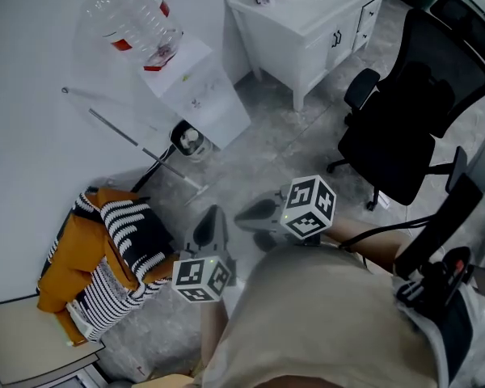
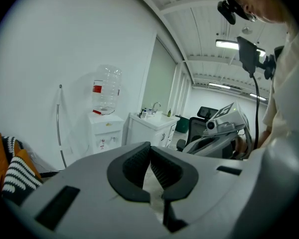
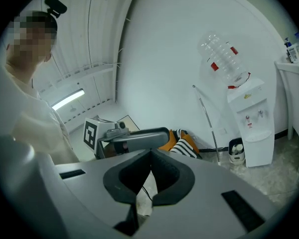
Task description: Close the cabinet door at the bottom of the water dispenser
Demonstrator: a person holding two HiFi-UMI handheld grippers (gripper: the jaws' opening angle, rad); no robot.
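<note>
Water dispenser, white and topped with a clear upturned bottle, stands on the floor against the wall, well apart from both grippers. A small bin sits just beside its base. The cabinet door at its bottom is too small in every view to read as flush or ajar. The left gripper and the right gripper are held low in front of the person, near each other above the middle of the floor, each pointing roughly toward the dispenser. In the left gripper view the two ribbed pads meet at their tips with nothing between them, and the right gripper view shows the same: jaws together and empty. A white sink cabinet stands along the far edge of the floor, next to the dispenser. A black office chair is near it, and a heap of orange and striped clothing lies at the wall on the left.
</note>
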